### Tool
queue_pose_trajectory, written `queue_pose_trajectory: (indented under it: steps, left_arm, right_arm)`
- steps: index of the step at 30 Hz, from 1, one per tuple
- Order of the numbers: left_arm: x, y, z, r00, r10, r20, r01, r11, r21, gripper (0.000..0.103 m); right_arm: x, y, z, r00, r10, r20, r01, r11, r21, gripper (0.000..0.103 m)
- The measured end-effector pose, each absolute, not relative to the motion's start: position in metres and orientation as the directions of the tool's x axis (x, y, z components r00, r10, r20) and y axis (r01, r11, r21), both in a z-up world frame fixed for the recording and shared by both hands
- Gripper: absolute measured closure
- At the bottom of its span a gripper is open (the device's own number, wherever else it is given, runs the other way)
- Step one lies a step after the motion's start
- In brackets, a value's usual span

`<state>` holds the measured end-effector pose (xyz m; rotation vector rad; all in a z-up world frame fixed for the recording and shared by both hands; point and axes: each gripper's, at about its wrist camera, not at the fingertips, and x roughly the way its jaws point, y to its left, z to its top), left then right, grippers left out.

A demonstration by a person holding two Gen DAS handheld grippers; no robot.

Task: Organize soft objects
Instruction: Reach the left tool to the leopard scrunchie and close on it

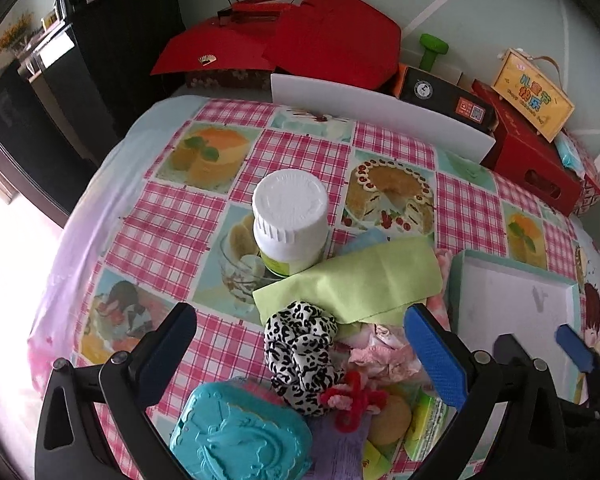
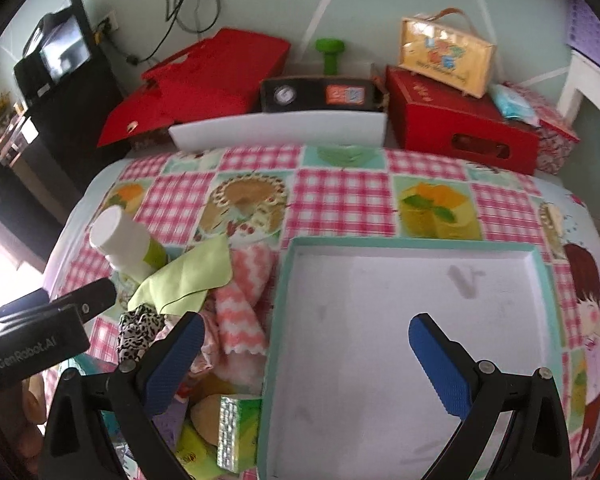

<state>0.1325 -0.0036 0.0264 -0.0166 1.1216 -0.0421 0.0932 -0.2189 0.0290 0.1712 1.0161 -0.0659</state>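
My left gripper (image 1: 300, 344) hangs spread wide over the pile, pinching nothing. The leopard scrunchie (image 1: 300, 350) sits right between the fingers, crowded by a red pipe-cleaner twist (image 1: 354, 398), a teal moulded lid (image 1: 240, 436) and the white-capped bottle (image 1: 290, 222) standing just behind. A green cloth (image 1: 354, 282) lies across the heap, its long axis running left to right, rising toward the tray. A pink zigzag cloth (image 2: 244, 296) runs lengthwise beside the tray (image 2: 404, 243) wall. My right gripper (image 2: 306, 368) is open too, hovering over the tray's white floor. Pink checked tablecloth (image 1: 160, 232) with cake pictures; red boxes (image 2: 456, 128) against the wall.
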Motion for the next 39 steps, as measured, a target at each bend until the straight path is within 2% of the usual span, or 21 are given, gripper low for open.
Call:
queue_pose_trajectory:
  steps: [6, 12, 15, 17, 21, 23, 24, 30, 34, 39]
  left_arm:
    - [0.142, 0.008, 0.015, 0.398, -0.069, -0.915, -0.005, 0.997, -0.077, 0.0]
    - [0.153, 0.009, 0.003, 0.368, -0.097, -0.925, -0.017, 0.994, -0.111, 0.0]
    - [0.155, 0.014, -0.002, 0.356, -0.078, -0.931, -0.038, 0.994, -0.098, 0.0]
    - [0.156, 0.017, -0.006, 0.343, -0.091, -0.935, -0.038, 0.993, -0.111, 0.0]
    - [0.156, 0.019, -0.011, 0.324, -0.093, -0.942, -0.029, 0.994, -0.108, 0.0]
    - [0.155, 0.02, -0.011, 0.317, -0.1, -0.943, -0.025, 0.993, -0.114, 0.001]
    - [0.155, 0.02, -0.012, 0.314, -0.109, -0.943, -0.02, 0.992, -0.122, 0.001]
    - [0.154, 0.016, -0.02, 0.269, -0.125, -0.955, -0.006, 0.991, -0.132, 0.002]
    - [0.154, 0.017, -0.027, 0.241, -0.135, -0.961, -0.01, 0.99, -0.142, 0.014]
    - [0.156, 0.016, -0.036, 0.208, -0.155, -0.966, -0.011, 0.987, -0.161, 0.017]
  right_arm:
    - [0.109, -0.207, 0.018, 0.505, 0.093, -0.858, 0.074, 0.986, 0.15, 0.0]
    - [0.122, -0.2, 0.007, 0.477, 0.129, -0.869, 0.043, 0.985, 0.17, 0.012]
    - [0.125, -0.196, 0.001, 0.464, 0.139, -0.875, 0.027, 0.985, 0.171, 0.018]
    - [0.126, -0.191, -0.004, 0.446, 0.175, -0.878, 0.0, 0.981, 0.195, 0.029]
    - [0.124, -0.183, -0.005, 0.438, 0.211, -0.874, -0.038, 0.976, 0.216, 0.039]
    - [0.122, -0.179, -0.002, 0.445, 0.229, -0.866, -0.063, 0.972, 0.224, 0.049]
    - [0.122, -0.177, -0.001, 0.446, 0.242, -0.862, -0.075, 0.97, 0.233, 0.05]
    - [0.121, -0.169, -0.001, 0.427, 0.317, -0.847, -0.124, 0.948, 0.292, 0.05]
    - [0.125, -0.165, -0.013, 0.394, 0.331, -0.857, -0.133, 0.944, 0.303, 0.05]
    - [0.128, -0.163, -0.026, 0.36, 0.345, -0.867, -0.121, 0.939, 0.323, 0.05]
